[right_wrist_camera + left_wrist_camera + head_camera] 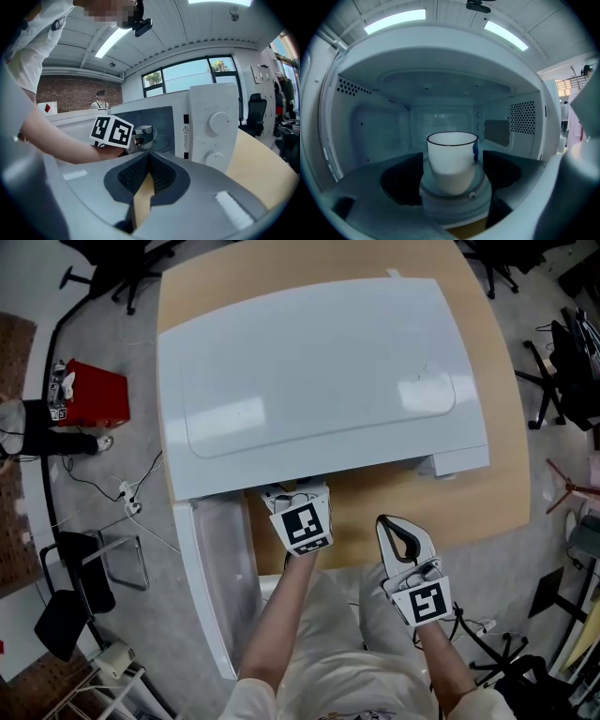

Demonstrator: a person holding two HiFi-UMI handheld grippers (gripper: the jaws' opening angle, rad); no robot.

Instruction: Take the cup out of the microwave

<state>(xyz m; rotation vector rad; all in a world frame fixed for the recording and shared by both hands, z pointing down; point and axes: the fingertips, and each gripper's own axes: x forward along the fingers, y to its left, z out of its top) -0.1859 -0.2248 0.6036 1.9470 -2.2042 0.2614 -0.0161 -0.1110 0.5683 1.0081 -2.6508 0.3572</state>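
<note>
A white cup [451, 160] with a dark rim stands upright on the turntable [454, 197] inside the open white microwave [319, 381]. My left gripper [451, 182] reaches into the cavity and is open. The cup is between its dark pads [401, 183], with a gap on each side. From above, the left gripper [296, 497] goes in under the microwave's front edge, so its tips are hidden. My right gripper [401, 532] hangs shut and empty in front of the control panel [213, 126]. The cup [144, 133] and the left gripper's marker cube [112, 131] show in the right gripper view.
The microwave door [220, 587] hangs open toward me at the left. The microwave sits on a wooden table [469, 493]. A red box [89, 395], cables and black chairs [70, 606] are on the floor around it. A person [101, 99] stands far behind.
</note>
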